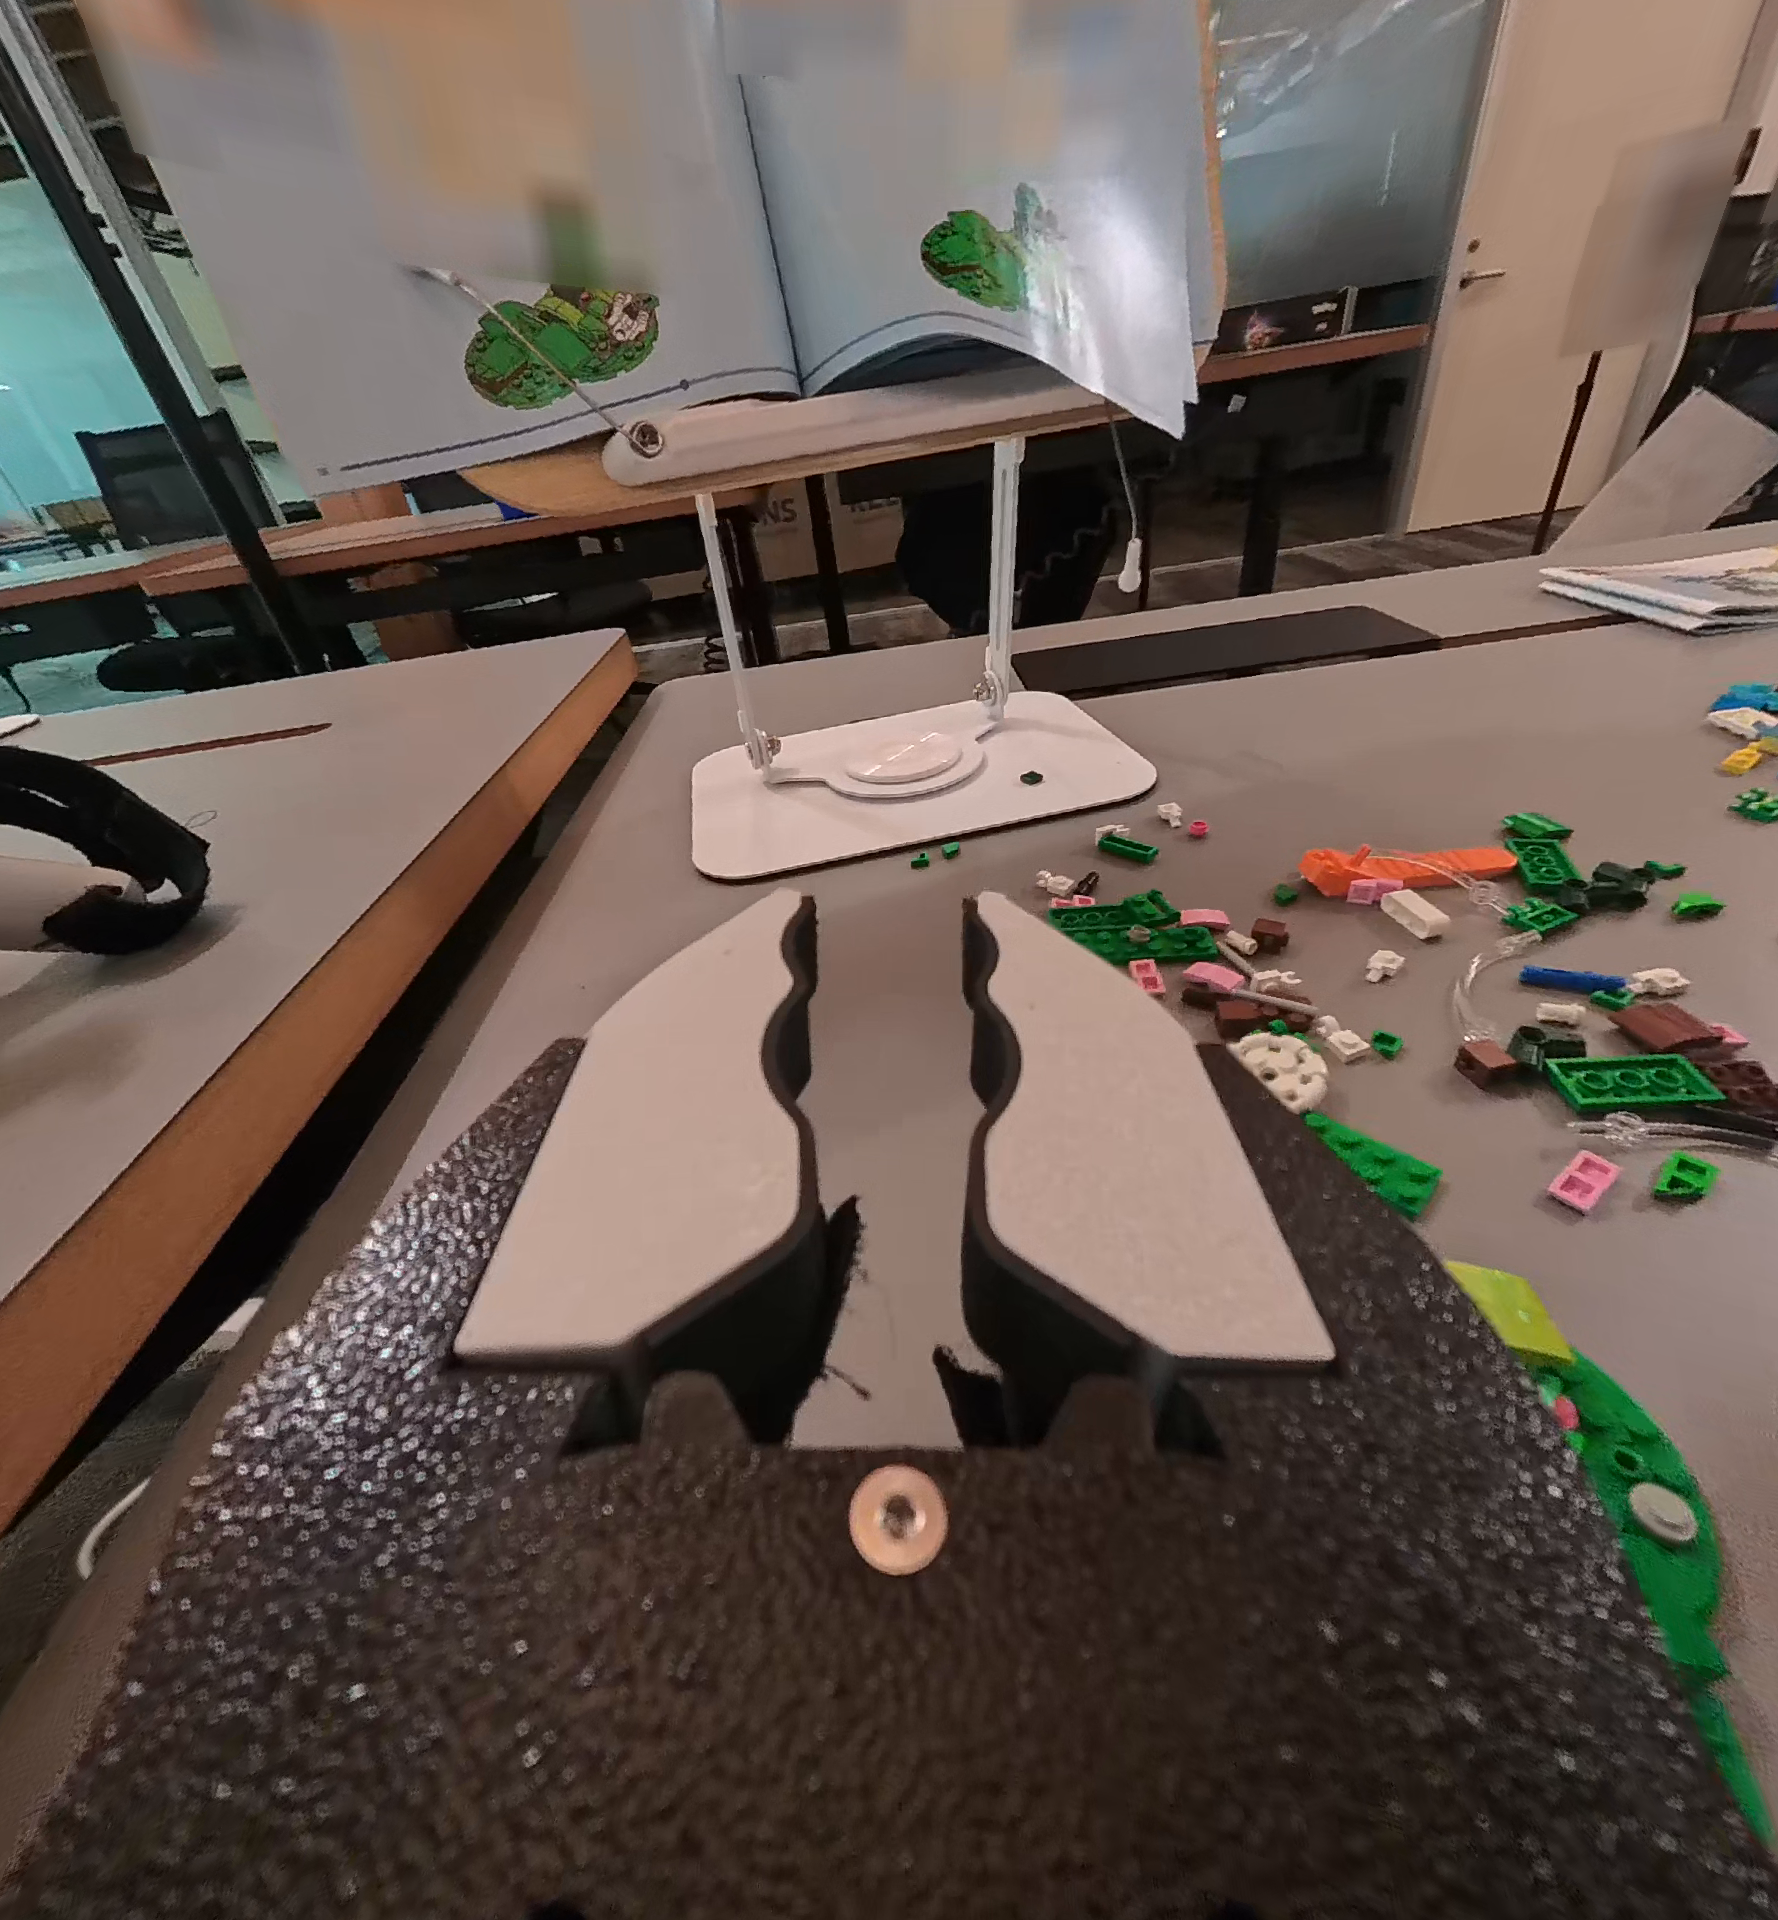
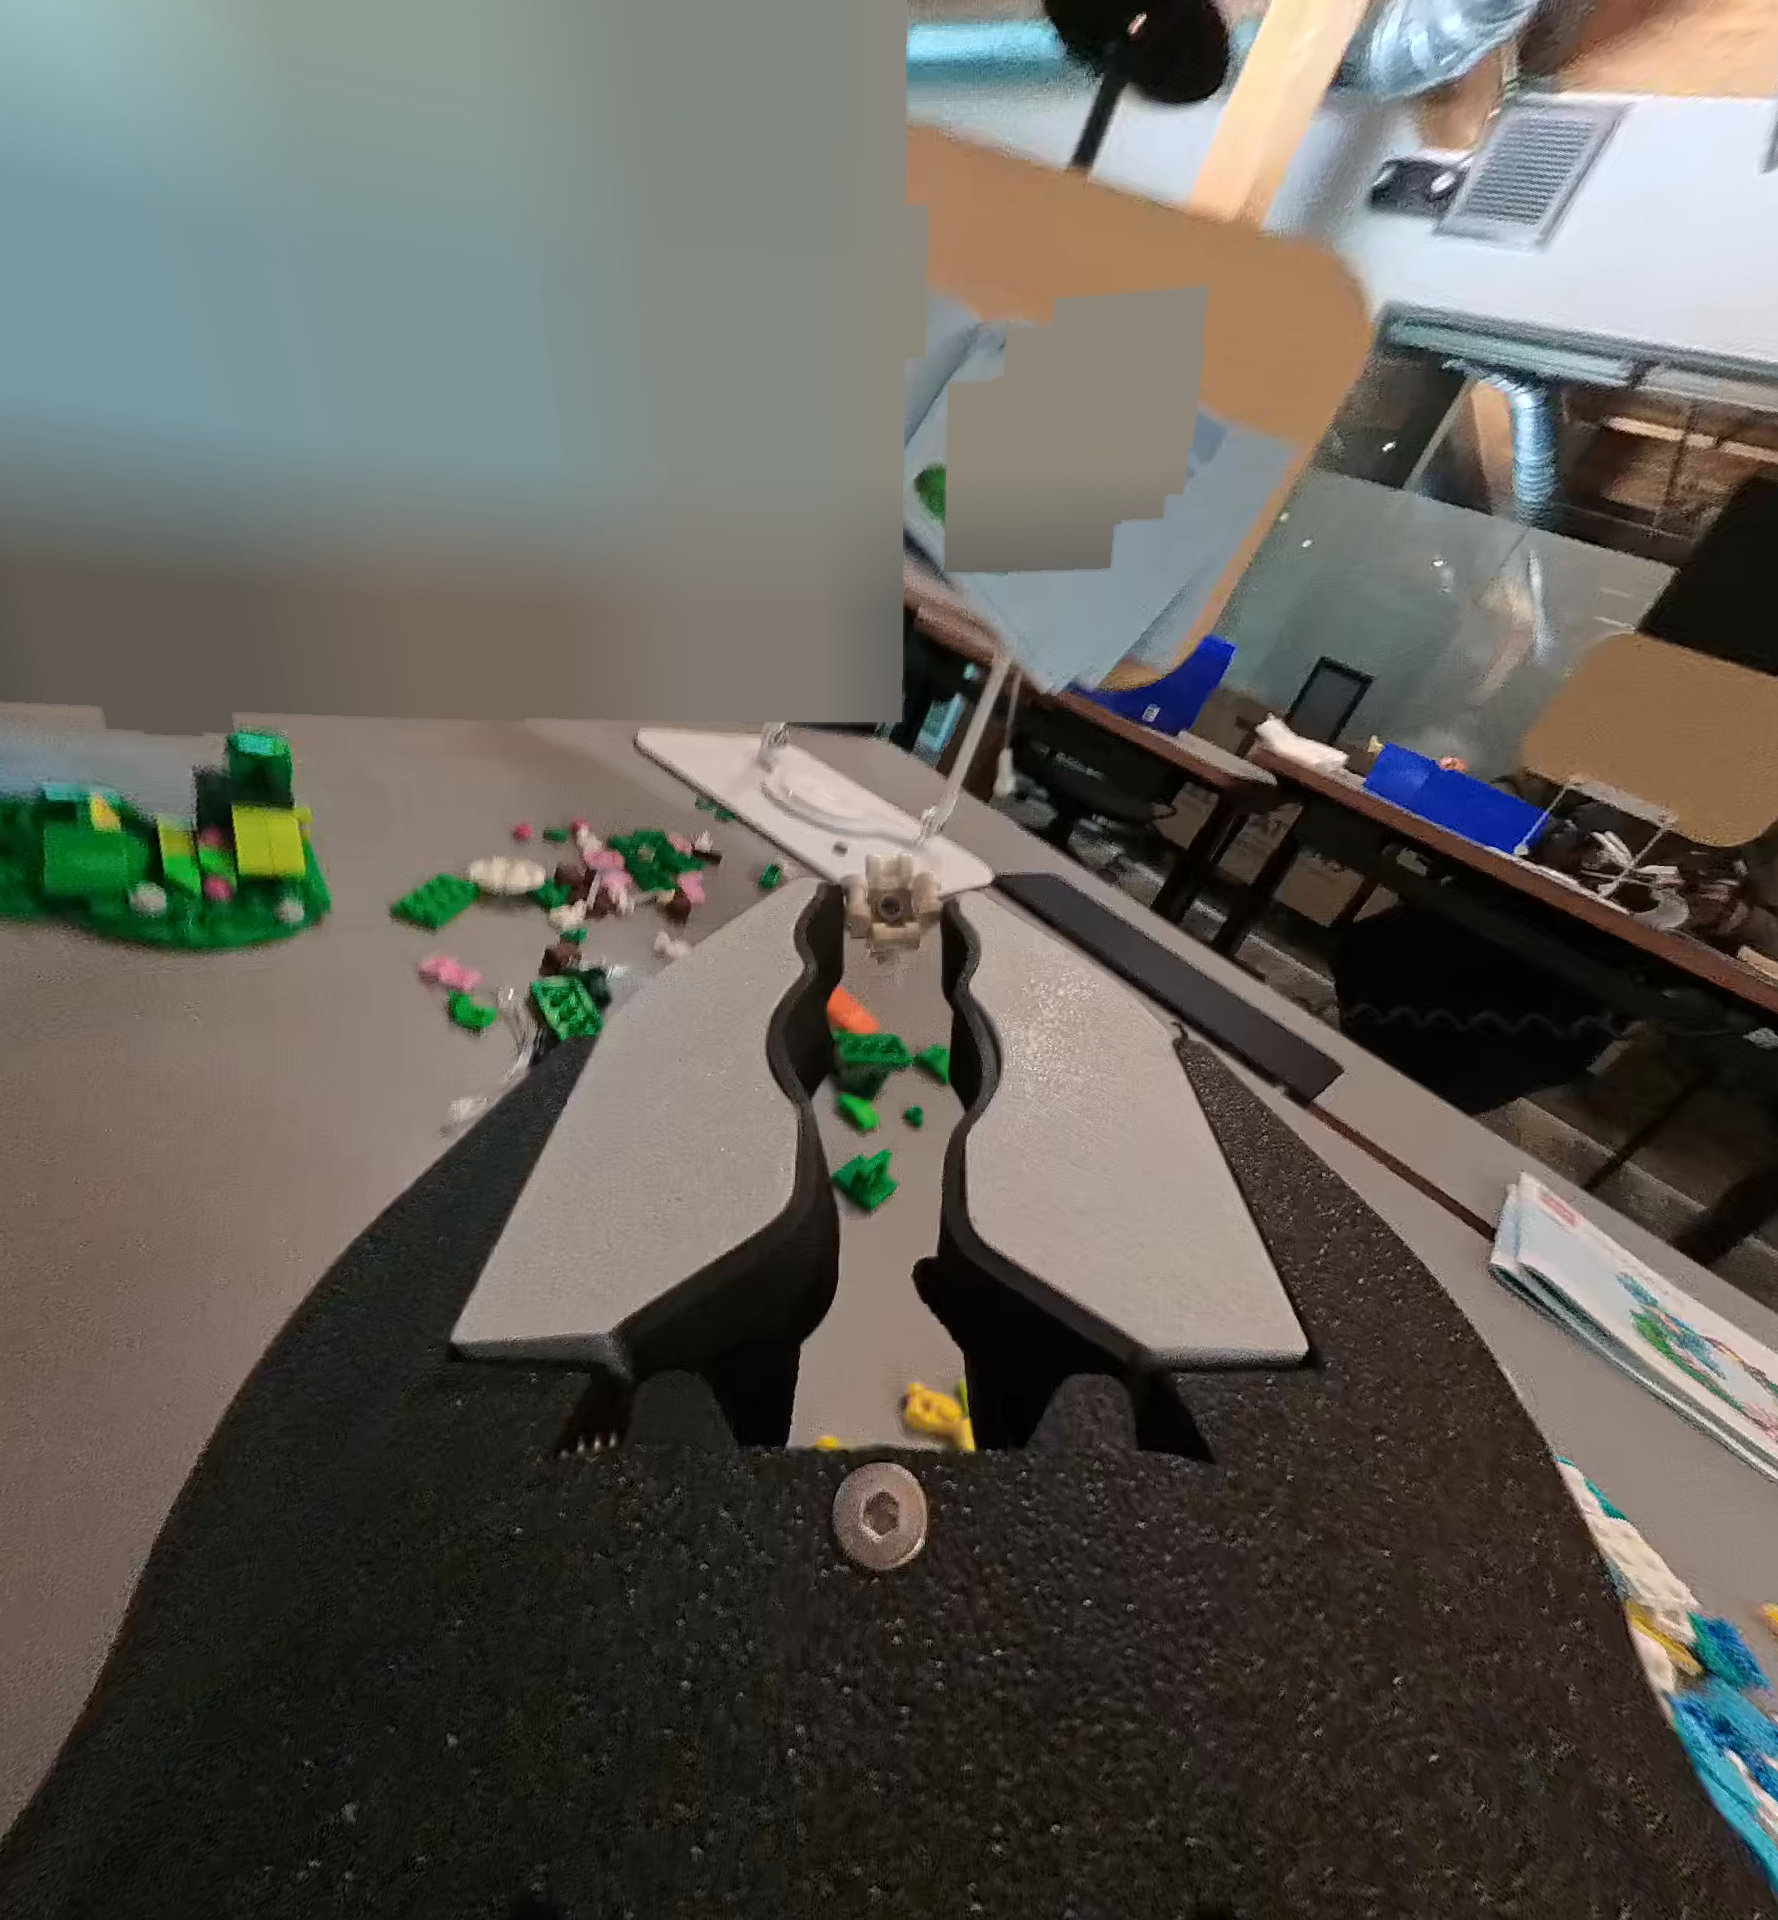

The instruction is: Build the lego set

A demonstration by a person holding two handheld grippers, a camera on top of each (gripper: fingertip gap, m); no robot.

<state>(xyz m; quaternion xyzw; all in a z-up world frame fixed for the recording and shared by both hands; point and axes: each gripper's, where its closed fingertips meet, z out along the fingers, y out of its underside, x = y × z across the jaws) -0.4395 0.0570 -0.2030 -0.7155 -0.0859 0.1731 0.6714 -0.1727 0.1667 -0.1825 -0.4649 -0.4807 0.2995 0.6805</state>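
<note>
My left gripper is open and empty above the grey table, facing the white book stand that holds the open instruction booklet. Loose Lego pieces lie to its right: green plates, pink, brown and white bits. The green build shows at the right edge beside the gripper body. My right gripper is shut on a small white flower-shaped piece at its fingertips, held above the table. In the right wrist view the green build sits at far left, with loose pieces between.
A second table with a black strap stands to the left across a gap. Folded booklets lie at the right edge. Blue, white and yellow pieces lie near the right gripper. A black pad lies behind the stand. Across from one pair of fingers to the other is roughly 30 cm.
</note>
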